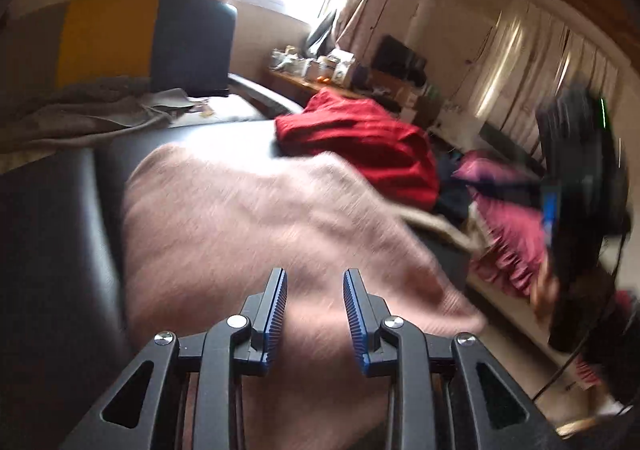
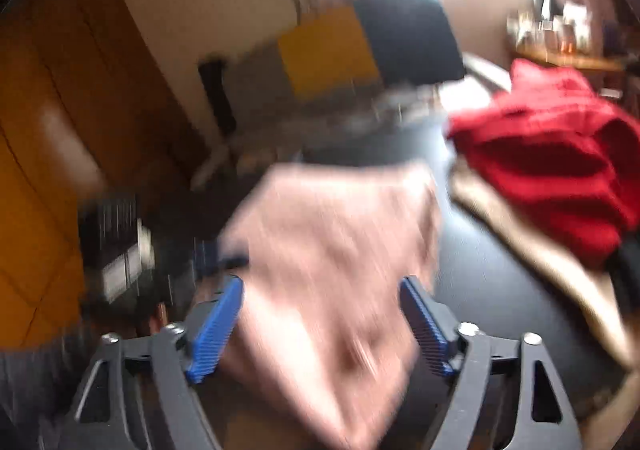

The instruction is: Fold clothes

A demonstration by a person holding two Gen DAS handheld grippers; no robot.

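Observation:
A pale pink knitted garment (image 1: 248, 226) lies folded on a black table (image 1: 52, 250). My left gripper (image 1: 315, 278) is open just above its near part, holding nothing. In the right wrist view the same pink garment (image 2: 340, 250) is blurred by motion, and my right gripper (image 2: 322, 284) is open over its near edge, holding nothing. The right gripper also shows at the right edge of the left wrist view (image 1: 576, 190), blurred. A red garment (image 1: 360, 138) lies crumpled behind the pink one; it also shows in the right wrist view (image 2: 560, 154).
A beige cloth (image 2: 540, 262) lies under the red garment. A magenta ruffled garment (image 1: 508, 222) hangs off the table's right side. A grey cloth (image 1: 80, 110) and a yellow and dark cushion (image 1: 140, 38) lie at the back left. A cluttered desk (image 1: 320, 74) stands by the window.

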